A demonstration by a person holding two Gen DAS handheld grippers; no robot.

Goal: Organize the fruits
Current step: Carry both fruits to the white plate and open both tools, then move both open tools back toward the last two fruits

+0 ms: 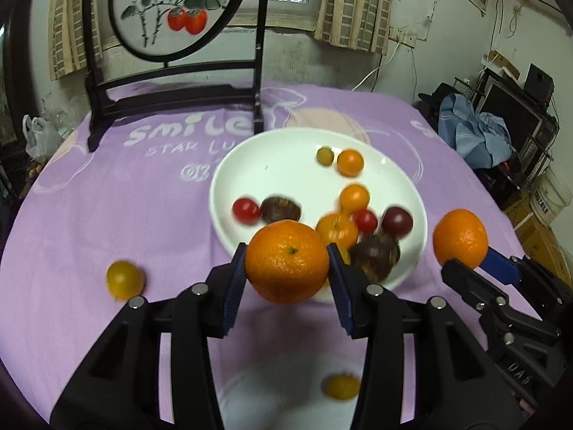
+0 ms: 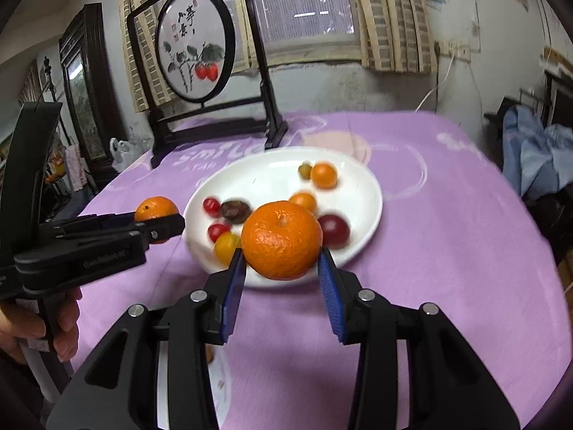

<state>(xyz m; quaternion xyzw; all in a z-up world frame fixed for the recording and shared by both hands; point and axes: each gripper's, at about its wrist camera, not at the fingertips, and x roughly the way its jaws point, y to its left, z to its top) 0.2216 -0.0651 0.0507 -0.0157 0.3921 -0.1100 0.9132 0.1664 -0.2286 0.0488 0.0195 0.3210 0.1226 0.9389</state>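
My left gripper (image 1: 286, 263) is shut on a large orange (image 1: 286, 261) and holds it above the table, just short of the white plate (image 1: 272, 165). My right gripper (image 2: 283, 261) is shut on a second large orange (image 2: 282, 240) over the plate's near rim (image 2: 361, 251). The plate holds several small fruits: cherry tomatoes, small oranges and dark chestnuts. Each gripper shows in the other's view, the right one with its orange (image 1: 460, 238) to the right, the left one with its orange (image 2: 155, 209) to the left.
A yellow cherry tomato (image 1: 125, 279) lies loose on the purple cloth (image 1: 107, 197) left of the plate. Another white plate (image 1: 286, 394) with a small orange fruit (image 1: 342, 387) lies under my left gripper. A black framed screen (image 1: 172, 36) stands behind the plate.
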